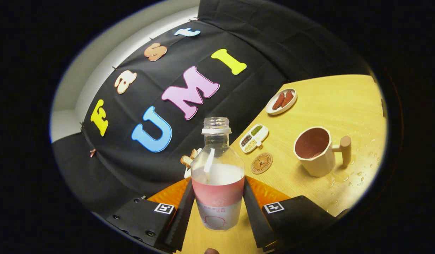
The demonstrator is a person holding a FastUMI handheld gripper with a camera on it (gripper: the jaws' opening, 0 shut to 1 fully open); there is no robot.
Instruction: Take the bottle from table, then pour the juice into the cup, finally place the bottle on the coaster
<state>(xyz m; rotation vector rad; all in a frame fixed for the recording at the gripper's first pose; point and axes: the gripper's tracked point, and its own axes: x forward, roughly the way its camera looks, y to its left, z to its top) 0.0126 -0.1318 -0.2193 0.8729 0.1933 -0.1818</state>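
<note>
Between the tool's (217, 201) closed fingers sits the uncapped bottle (217, 176), gripped and tilted. Liquid shows in the cup (314, 151), so pouring seems done. Placing on the coaster (261, 163) remains.

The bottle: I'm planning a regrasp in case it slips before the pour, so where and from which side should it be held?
Grip the bottle on its wide labelled body, below the shoulder, coming from the near side as the tool does now, one finger on each flank. The neck is narrow, the mouth is uncapped, and the body gives parallel sides. That also leaves the mouth free to tip toward the cup.
</note>
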